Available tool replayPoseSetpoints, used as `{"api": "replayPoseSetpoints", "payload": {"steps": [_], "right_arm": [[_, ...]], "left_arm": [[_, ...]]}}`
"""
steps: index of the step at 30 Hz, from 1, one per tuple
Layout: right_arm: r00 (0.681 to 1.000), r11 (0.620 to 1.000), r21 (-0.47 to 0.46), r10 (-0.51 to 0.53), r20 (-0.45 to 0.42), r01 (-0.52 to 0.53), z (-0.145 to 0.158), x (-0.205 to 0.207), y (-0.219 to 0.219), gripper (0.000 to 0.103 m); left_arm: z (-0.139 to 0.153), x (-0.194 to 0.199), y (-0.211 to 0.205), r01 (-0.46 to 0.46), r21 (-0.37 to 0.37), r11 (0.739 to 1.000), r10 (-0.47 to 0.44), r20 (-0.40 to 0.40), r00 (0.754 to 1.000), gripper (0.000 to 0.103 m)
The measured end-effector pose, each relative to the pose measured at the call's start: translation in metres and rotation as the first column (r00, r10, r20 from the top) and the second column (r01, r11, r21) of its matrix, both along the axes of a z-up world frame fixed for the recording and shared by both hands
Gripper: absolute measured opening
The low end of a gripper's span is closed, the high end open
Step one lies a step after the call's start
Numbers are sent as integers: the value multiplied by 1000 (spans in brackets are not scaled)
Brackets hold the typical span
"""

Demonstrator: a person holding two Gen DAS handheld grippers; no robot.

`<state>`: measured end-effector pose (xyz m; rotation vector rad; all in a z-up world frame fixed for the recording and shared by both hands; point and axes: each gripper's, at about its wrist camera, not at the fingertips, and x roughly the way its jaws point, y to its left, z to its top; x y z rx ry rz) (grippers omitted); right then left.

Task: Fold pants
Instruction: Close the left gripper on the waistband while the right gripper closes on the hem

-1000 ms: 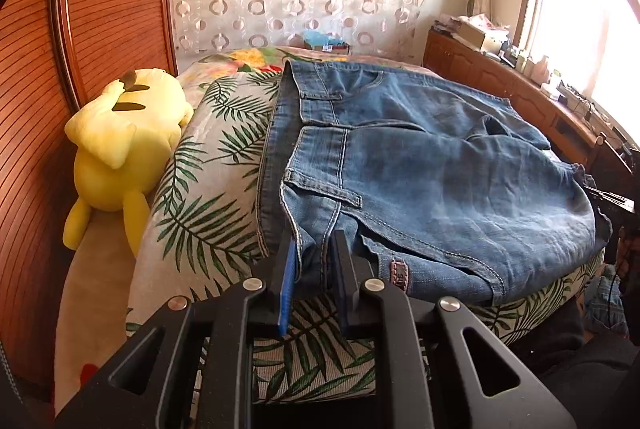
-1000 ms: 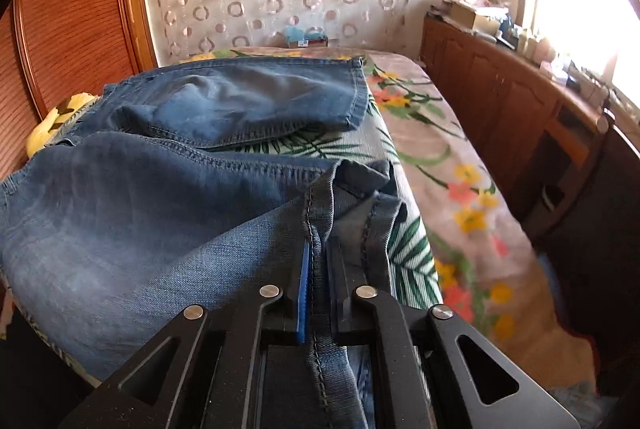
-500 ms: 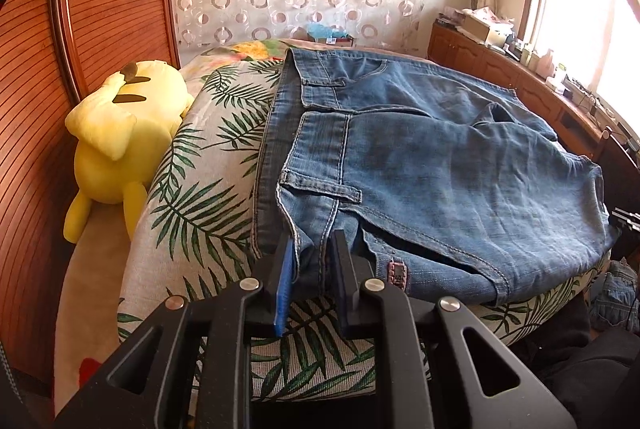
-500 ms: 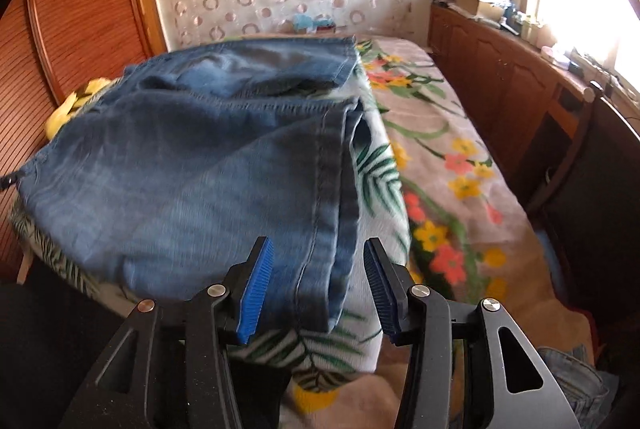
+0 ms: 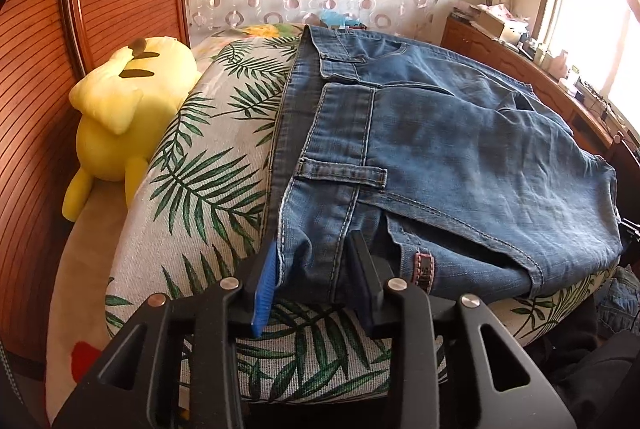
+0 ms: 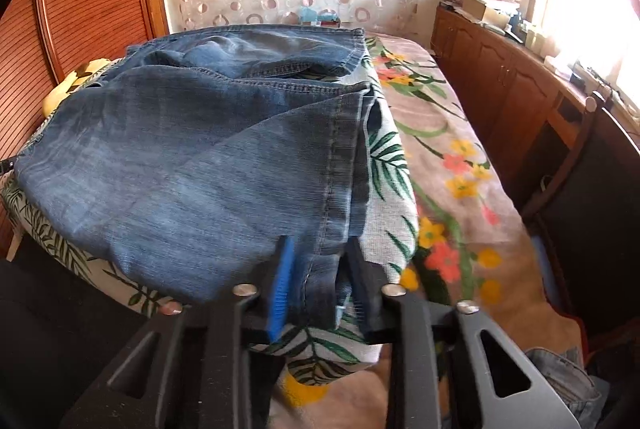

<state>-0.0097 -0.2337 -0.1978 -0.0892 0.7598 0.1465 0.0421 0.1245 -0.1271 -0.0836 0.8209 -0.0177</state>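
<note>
Broadly, bed (image 5: 100, 269) fills both views; floral sheet bare on its window side, wooden headboard panel (image 5: 36, 109) along the opposite side. Leaf-print cushion (image 5: 208, 169) sits on the bed at its near edge.

Pants (image 5: 460, 157), blue denim, lie folded on top of the cushion, covering most of it. Waistband runs along the cushion's headboard-side portion; near end of the waistband hangs over the cushion's near edge. In the right wrist view, leg hems of the pants (image 6: 192, 165) line the cushion's window-side edge, and the near corner drapes off the front.

Yellow plush toy (image 5: 124, 117) rests between cushion and headboard panel, touching the cushion's side.

Left tool (image 5: 314, 285): fingers apart, straddling the hanging waistband end; cloth sits between them, not pinched as far as visible.

Right tool (image 6: 320, 285): fingers apart, one on each side of the draped hem corner; denim lies in the gap, no clamping visible. View slightly blurred here.

Small leather label (image 5: 424, 267) on the pants, just beside the left tool.
</note>
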Motion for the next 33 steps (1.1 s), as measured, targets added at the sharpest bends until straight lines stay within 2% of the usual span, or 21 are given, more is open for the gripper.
{"api": "replayPoseSetpoints", "payload": {"steps": [1,4,6,10,14,24,28,33], "right_arm": [[1000,1000,2,1,0,-1,0,2,0,15],[1000,1000,6,2,4,-2,0,4,1,11],[1000,1000,2,6,14,-6,1,4,4,7],[998,1000,-12,1,60,0,12,1,6,5],[986,999,-12,-35,162,37,34,-7,3,3],[962,999,-22,-28,273,35,74,-12,4,3],[952,999,-16,-30,303,37,79,-7,2,3],[944,999,-17,-27,328,35,81,12,7,3]], "left_arm": [[0,0,0,1,3,1000,-1,1,1000,34],[1,-2,1,15,-37,999,-15,1,1000,21],[3,-5,-2,25,-17,1000,-25,13,1000,19],[14,-14,0,29,-16,999,-28,41,999,16],[36,-27,0,34,-18,999,-32,88,996,15],[88,-47,-4,61,-2,998,-59,210,976,14],[95,-39,-7,71,14,997,-72,228,971,14],[97,-11,-7,79,14,997,-80,241,967,14]]}}
